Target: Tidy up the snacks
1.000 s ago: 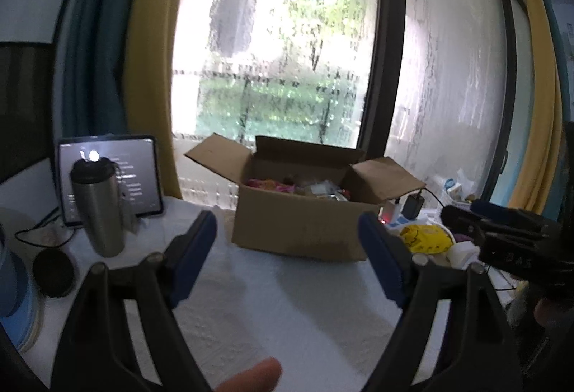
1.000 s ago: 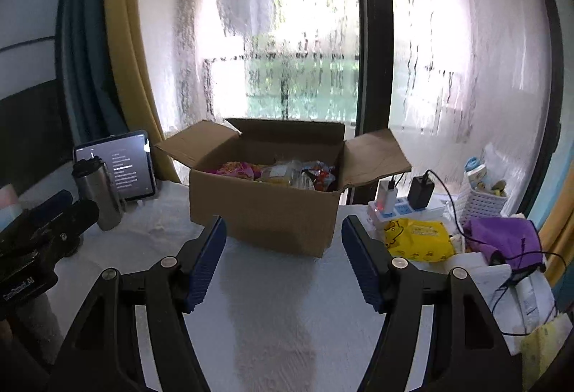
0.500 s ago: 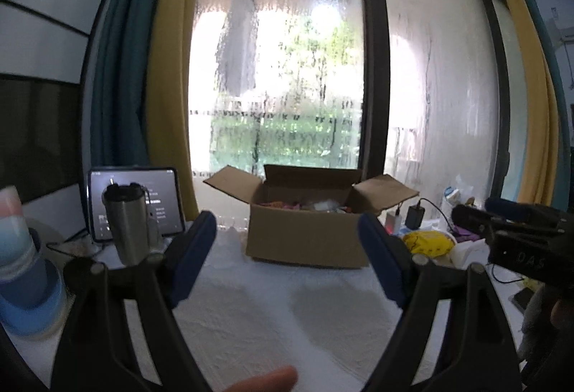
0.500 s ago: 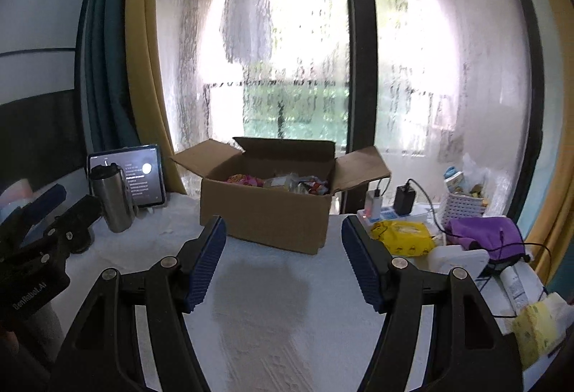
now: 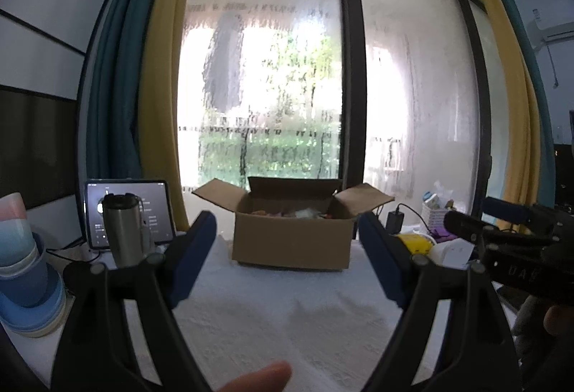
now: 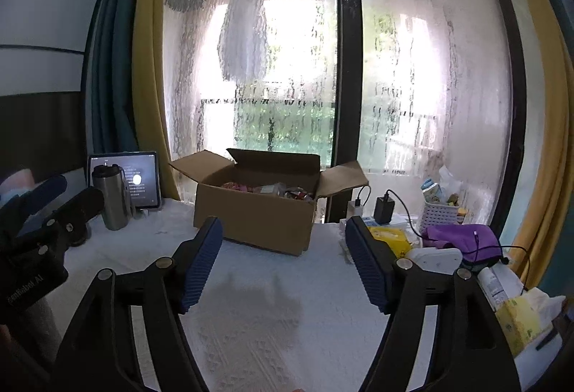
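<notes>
Snacks are seen inside open brown cardboard box (image 6: 258, 212) on white-clothed desk (image 6: 269, 302); left hand-held gripper (image 5: 287, 262) is spread empty, right hand-held gripper (image 6: 283, 261) is opening, nothing between.

Ahead of me the white tablecloth (image 6: 272, 284) lies bare right up to the open cardboard box (image 6: 256, 223). A steel tumbler (image 6: 109, 198) and tablet (image 6: 138, 178) crowd the left; chargers (image 6: 384, 209), a yellow packet (image 6: 389, 237) and purple pouch (image 6: 462, 239) block the right.

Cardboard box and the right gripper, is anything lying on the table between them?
No. In the right wrist view only bare white tablecloth separates the right gripper, jaws opening and empty, from the cardboard box.
</notes>
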Tool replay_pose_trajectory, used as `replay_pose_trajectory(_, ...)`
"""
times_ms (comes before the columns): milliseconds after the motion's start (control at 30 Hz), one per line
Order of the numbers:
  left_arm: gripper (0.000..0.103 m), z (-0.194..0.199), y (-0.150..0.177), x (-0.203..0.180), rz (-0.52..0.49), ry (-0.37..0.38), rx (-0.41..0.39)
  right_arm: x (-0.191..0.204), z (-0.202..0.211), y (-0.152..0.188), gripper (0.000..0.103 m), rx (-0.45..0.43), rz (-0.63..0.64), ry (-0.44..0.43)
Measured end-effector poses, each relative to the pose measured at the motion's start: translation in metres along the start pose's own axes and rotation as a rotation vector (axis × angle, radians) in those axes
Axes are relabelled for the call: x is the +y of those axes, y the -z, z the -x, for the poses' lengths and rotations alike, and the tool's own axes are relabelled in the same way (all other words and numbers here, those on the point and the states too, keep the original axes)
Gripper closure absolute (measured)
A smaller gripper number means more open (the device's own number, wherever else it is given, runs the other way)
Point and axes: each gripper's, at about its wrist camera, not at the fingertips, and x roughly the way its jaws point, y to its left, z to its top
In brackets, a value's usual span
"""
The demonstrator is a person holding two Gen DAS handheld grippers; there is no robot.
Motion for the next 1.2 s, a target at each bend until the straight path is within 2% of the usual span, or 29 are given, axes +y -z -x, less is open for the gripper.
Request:
replay_pose_trajectory(467, 0.018, 0.043, -0.014, -0.014, -0.047, 0.036, -0.07, -0.012, 0.066, 0.001, 0.018, -0.113, -0.029, 0.069)
replay_pose_trajectory(633, 0.014, 0.055, -0.014, -0.025, -0.106, 0.031, -0.109, -0.017, 0.085, 0.003, 0.018, -0.148, -0.044, 0.08)
replay_pose_trajectory(833, 0.013, 0.059, -0.016, -0.033, -0.108, 0.061, -0.12, -0.023, 0.087, 0.003, 0.018, -0.156, -0.064, 0.083)
replay_pose_trajectory(967, 0.013, 0.053, -0.016, -0.041, -0.158, 0.03, -0.113, -0.024, 0.083, 0.005, 0.018, -0.143, -0.078, 0.069)
replay_pose_trajectory(1200, 0.013, 0.053, -0.015, -0.04, -0.13, 0.041, -0.105, -0.021, 0.083, 0.006, 0.018, -0.143, -0.073, 0.067)
